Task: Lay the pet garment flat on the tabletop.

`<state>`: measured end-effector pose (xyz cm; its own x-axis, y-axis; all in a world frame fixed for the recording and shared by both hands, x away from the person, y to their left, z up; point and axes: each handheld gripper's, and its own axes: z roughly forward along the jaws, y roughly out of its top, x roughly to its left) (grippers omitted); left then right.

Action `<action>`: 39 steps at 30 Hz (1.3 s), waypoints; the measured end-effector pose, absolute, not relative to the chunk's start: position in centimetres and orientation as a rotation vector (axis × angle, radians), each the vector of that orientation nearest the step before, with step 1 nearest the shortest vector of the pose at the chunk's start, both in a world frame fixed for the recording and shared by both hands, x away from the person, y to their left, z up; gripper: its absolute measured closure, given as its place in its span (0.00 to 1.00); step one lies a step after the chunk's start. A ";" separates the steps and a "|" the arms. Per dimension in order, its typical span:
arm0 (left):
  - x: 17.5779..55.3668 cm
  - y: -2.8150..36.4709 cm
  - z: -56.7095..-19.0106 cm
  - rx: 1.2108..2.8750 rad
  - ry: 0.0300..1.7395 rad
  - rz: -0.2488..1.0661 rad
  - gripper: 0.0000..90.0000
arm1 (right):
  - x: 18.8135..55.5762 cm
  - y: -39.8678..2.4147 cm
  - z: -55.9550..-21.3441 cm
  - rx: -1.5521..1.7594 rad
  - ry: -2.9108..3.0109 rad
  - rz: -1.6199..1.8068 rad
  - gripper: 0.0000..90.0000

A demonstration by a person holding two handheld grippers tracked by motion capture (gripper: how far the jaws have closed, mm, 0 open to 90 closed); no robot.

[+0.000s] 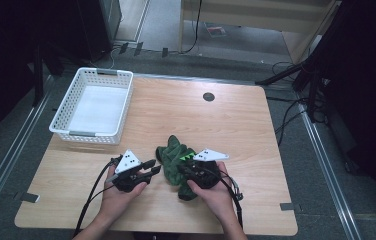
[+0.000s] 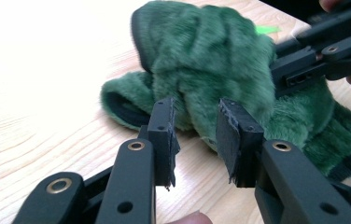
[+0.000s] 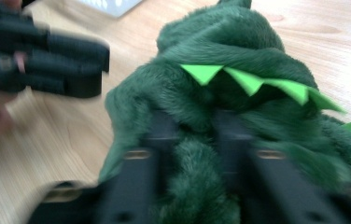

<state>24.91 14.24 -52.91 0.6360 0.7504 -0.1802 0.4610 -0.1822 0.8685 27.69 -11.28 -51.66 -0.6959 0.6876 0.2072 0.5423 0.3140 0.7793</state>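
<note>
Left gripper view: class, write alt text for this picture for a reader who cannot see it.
A green plush toy lies on a light wooden table, just beyond the left gripper, whose two black jaws stand open with a gap between them. The right gripper reaches in from the upper right, against the plush.

- My left gripper (image 1: pixel 152 167), lower centre-left, is black with a pale three-cornered plate carrying dark dots.
- My right gripper (image 1: pixel 185 167) matches it.
- Black cables trail off both.
- My fingers (image 2: pixel 163 135) show brass-ringed screws and frayed pad edges.
- My forearms are bare, no sleeves.
</note>
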 end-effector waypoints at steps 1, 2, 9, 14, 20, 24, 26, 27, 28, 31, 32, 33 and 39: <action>25.0 14.5 -52.8 1.819 0.975 0.352 0.75 | 27.6 -11.3 -51.5 1.134 2.413 1.352 0.93; 25.0 14.7 -52.7 1.808 0.977 0.358 0.74 | 27.3 -11.5 -50.5 1.106 2.413 1.479 0.95; 25.0 18.3 -50.9 1.645 0.993 0.435 0.68 | 26.1 -12.3 -46.3 0.995 2.307 1.906 0.94; 25.6 19.9 -51.1 1.620 1.074 0.428 0.66 | 28.6 -15.3 -49.4 1.432 2.031 1.533 0.65; 25.9 19.6 -51.8 1.655 1.084 0.400 0.64 | 29.6 -18.2 -51.0 1.582 1.970 1.435 0.54; 26.0 18.9 -52.3 1.690 1.075 0.381 0.63 | 28.3 -17.0 -48.2 1.272 2.049 1.624 0.53; 26.0 18.6 -52.5 1.704 1.072 0.369 0.63 | 27.7 -15.7 -47.8 1.116 2.155 1.639 0.49; 26.0 18.4 -52.6 1.713 1.070 0.364 0.62 | 27.4 -15.1 -47.9 1.046 2.197 1.640 0.45; 26.0 18.1 -52.8 1.725 1.065 0.361 0.62 | 27.2 -14.4 -48.1 0.998 2.234 1.622 0.35; 26.1 17.5 -53.1 1.751 1.060 0.352 0.59 | 27.0 -11.8 -49.3 0.927 2.357 1.459 0.29; 26.2 17.2 -53.2 1.762 1.062 0.350 0.58 | 26.6 -11.0 -49.7 0.878 2.370 1.392 0.31; 26.3 16.9 -53.4 1.765 1.070 0.347 0.55 | 26.1 -9.7 -50.6 0.805 2.384 1.261 0.36; 27.1 14.4 -54.2 1.847 1.018 0.372 0.48 | 26.3 -9.0 -52.1 0.792 2.387 1.134 0.82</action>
<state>27.07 14.39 -54.19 0.6055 0.7776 -0.1694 0.4855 -0.1923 0.8528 26.30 -9.02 -52.05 -0.7687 0.6324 -0.0955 0.3257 0.5156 0.7925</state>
